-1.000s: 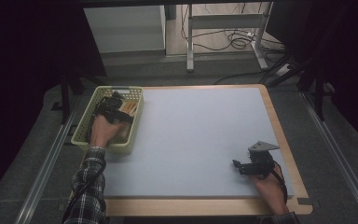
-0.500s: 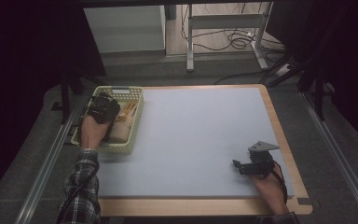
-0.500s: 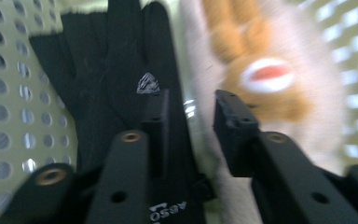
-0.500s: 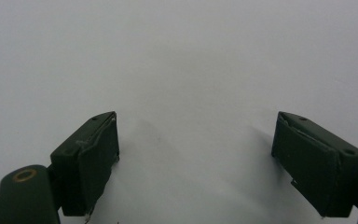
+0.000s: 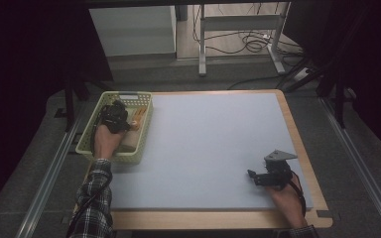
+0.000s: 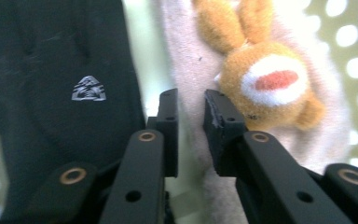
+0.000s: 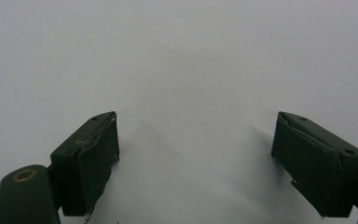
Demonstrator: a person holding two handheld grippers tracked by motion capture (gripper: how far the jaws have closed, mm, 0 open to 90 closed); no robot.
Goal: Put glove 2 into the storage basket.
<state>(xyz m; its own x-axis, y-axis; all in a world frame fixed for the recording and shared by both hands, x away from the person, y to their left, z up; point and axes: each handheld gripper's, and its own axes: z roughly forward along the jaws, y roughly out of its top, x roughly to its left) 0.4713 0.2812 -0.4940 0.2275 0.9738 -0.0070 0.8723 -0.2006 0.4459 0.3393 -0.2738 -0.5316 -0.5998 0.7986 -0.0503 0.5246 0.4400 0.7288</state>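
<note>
Lying flat and wide, the blue table mat [image 5: 213, 148] gave lots of room for putting things down. The green basket [image 5: 92, 141] sat at its left edge, keeping the soft things together. The right gripper [image 5: 253, 176] rested low on the mat with its jaws spread wide, likely waiting. The left gripper [image 6: 189, 116] reached into the basket, jaws pulled close, pinching pink cloth beside the orange bunny [image 6: 265, 84], probably to lift it out

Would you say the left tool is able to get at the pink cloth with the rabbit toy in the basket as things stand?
Probably yes: the left tool is already down in the basket, its jaws nearly shut around a fold of the pink cloth, with nothing in the way.
</note>
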